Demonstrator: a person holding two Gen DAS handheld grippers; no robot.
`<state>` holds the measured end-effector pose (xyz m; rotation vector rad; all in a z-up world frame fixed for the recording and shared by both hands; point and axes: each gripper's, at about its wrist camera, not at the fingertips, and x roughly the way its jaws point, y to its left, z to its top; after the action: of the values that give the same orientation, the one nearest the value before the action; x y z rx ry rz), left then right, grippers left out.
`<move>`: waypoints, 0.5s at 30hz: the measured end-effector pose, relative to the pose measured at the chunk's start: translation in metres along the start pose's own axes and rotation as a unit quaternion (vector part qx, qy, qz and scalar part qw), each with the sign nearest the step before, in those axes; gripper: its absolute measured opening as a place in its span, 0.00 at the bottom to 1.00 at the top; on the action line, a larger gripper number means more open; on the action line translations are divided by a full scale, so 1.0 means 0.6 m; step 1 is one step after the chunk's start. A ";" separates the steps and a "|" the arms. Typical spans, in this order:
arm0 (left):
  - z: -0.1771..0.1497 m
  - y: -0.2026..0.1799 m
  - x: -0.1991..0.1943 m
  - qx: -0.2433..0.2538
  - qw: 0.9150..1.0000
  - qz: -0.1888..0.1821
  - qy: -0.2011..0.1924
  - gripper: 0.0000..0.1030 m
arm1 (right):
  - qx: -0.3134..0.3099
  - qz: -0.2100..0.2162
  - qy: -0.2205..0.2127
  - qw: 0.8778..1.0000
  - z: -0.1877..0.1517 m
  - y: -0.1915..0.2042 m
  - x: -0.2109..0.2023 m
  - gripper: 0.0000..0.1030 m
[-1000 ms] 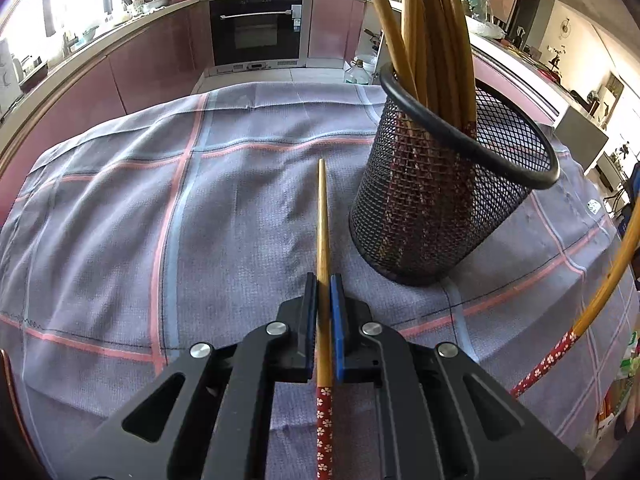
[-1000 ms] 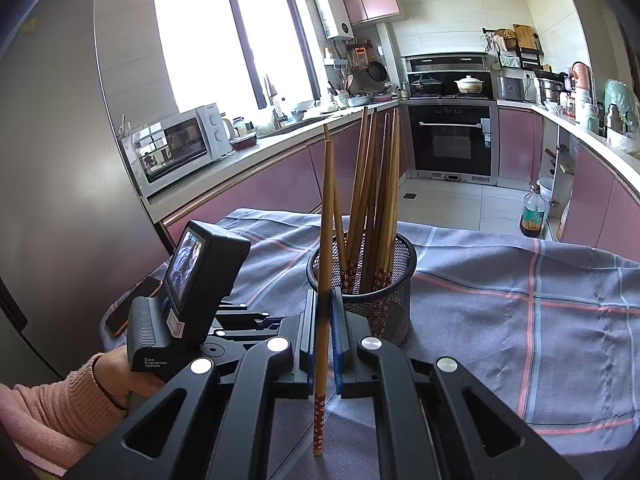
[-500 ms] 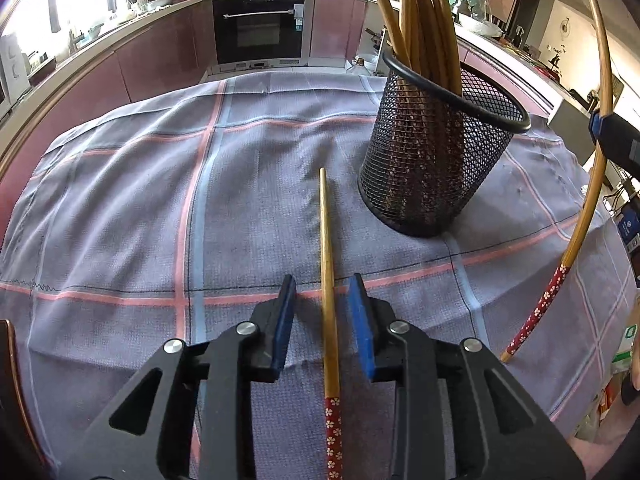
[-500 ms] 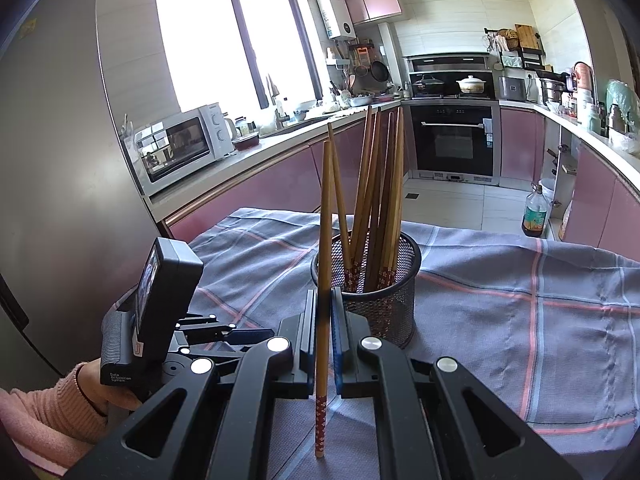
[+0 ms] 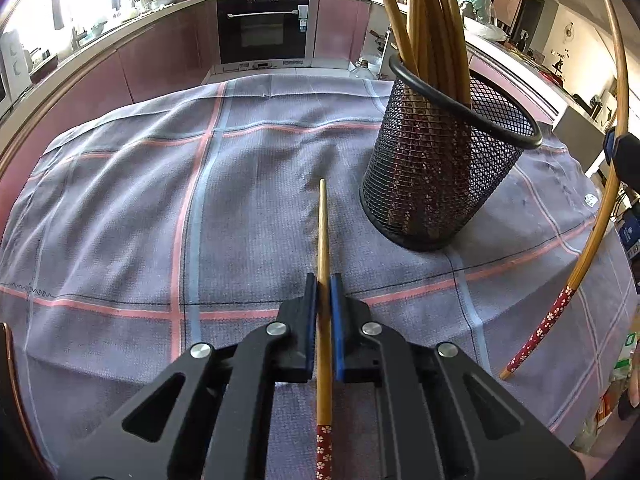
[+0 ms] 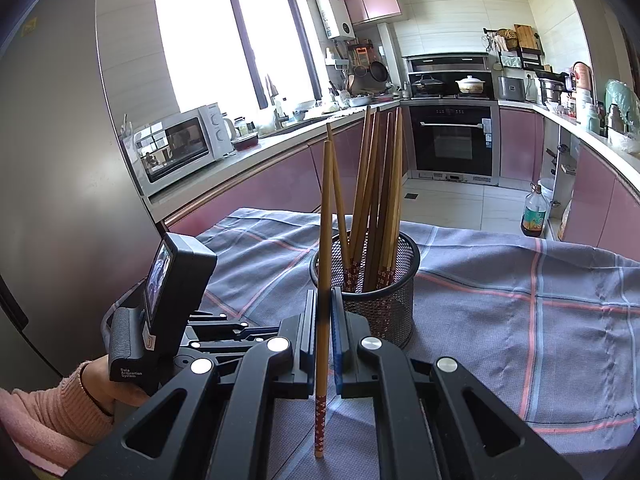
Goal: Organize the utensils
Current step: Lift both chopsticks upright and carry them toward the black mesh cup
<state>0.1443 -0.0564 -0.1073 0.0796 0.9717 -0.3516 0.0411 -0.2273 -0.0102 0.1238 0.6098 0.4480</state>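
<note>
Left gripper (image 5: 324,312): pads pressed together on a chopstick (image 5: 322,240), pinching it around mid-shaft, plain tip pointing far across the plaid cloth (image 5: 120,208), red flowered end back toward the camera. Can't tell if the tip is touching the cloth or just above it. Mesh cup (image 5: 444,168) stands far-right of that tip, already holding a bundle of chopsticks, red ends down. Right gripper (image 6: 324,320): pads shut on a second chopstick (image 6: 324,240), held upright just near-left of the cup (image 6: 384,300), red end hanging below the pads. Handling guess: light, stiff bamboo, smooth finish, so likely to pivot or slip in a narrow pinch. Grip near the middle seems right for balance. Cup looks light too; a sideways knock on the rim could tip it.
</note>
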 end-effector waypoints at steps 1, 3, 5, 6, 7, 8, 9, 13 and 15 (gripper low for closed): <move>-0.001 0.000 -0.004 -0.001 1.000 0.000 -0.003 0.07 | 0.000 0.000 0.000 1.000 0.000 0.000 0.000 0.05; -0.003 -0.001 -0.014 -0.001 1.000 0.000 -0.010 0.07 | 0.000 0.000 0.000 1.000 0.000 0.000 0.000 0.05; -0.004 -0.001 -0.026 -0.002 1.000 -0.003 -0.018 0.07 | 0.001 0.000 0.000 1.000 0.000 0.000 0.000 0.05; -0.004 -0.001 -0.033 -0.003 1.000 -0.004 -0.022 0.07 | 0.000 0.000 0.000 1.000 0.000 0.000 0.000 0.05; -0.004 -0.001 -0.039 -0.003 1.000 -0.003 -0.026 0.07 | 0.000 0.000 -0.001 1.000 0.000 0.000 0.000 0.05; -0.004 -0.001 -0.046 -0.003 1.000 -0.004 -0.030 0.07 | 0.000 0.000 -0.001 1.000 0.000 0.000 0.000 0.05; -0.004 -0.001 -0.053 -0.004 0.999 -0.004 -0.035 0.07 | 0.000 0.000 -0.001 1.000 0.000 0.000 0.000 0.05; -0.003 -0.001 -0.077 -0.006 0.999 -0.009 -0.050 0.07 | -0.001 -0.001 -0.003 1.000 0.001 0.000 -0.003 0.05; -0.002 -0.003 -0.090 -0.005 0.998 -0.011 -0.058 0.07 | -0.001 -0.001 -0.005 1.000 0.002 0.000 -0.005 0.05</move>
<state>0.1151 -0.0437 -0.0637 0.0379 0.8591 -0.3676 0.0396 -0.2286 -0.0078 0.1240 0.5997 0.4465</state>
